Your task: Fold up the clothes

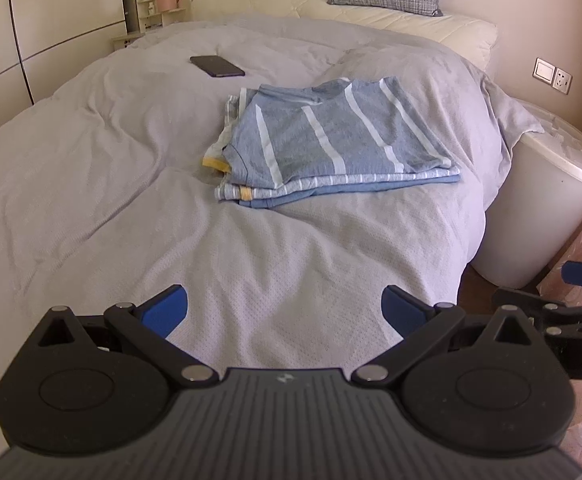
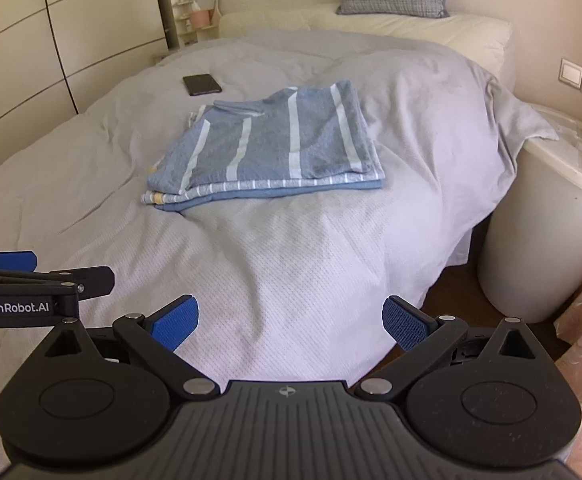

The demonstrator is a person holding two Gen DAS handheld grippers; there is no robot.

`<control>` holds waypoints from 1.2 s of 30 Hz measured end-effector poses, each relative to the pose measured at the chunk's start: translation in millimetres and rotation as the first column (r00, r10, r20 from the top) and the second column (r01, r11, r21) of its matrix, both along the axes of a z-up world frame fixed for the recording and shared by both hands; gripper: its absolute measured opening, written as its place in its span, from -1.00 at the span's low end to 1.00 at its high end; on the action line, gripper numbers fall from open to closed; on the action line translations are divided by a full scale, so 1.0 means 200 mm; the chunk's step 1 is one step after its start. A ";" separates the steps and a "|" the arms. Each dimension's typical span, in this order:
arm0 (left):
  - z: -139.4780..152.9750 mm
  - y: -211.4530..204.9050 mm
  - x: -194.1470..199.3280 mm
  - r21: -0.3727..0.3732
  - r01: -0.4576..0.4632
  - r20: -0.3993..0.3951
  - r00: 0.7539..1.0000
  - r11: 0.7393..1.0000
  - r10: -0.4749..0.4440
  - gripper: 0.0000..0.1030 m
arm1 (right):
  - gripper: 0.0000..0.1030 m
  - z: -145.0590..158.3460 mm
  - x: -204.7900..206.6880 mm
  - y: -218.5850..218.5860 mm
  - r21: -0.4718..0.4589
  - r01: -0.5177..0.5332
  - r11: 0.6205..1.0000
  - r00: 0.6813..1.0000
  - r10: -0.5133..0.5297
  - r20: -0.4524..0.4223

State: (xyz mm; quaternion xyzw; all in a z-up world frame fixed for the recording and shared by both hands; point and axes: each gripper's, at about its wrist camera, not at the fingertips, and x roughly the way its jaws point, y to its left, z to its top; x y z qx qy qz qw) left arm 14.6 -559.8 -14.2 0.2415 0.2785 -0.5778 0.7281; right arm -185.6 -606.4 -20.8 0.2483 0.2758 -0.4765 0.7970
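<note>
A dark phone (image 1: 217, 66) lies on the bed (image 1: 91, 184) beyond the folded striped clothes (image 1: 331, 144), apart from them; a white tub (image 1: 547, 208) stands beside the bed's right edge. Nothing sits between my grippers and the stack mid-bed, its stripes running away from me. Left gripper (image 1: 285, 312) and right gripper (image 2: 291, 322): jaws spread wide, empty.

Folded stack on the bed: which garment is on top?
The wide-striped blue garment tops the stack; beneath it lie a thin-striped piece and, lowest, a plain blue one.
</note>
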 end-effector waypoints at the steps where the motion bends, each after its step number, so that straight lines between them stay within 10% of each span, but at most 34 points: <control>1: 0.01 0.00 0.00 -0.003 -0.002 0.001 1.000 1.000 0.002 0.98 | 0.96 0.01 0.00 0.00 -0.008 -0.001 1.000 1.000 0.001 0.004; 36: 0.08 0.03 -0.01 0.018 -0.035 0.005 0.999 0.999 0.035 0.98 | 0.96 0.11 0.00 0.06 -0.020 -0.021 1.000 1.000 0.021 -0.006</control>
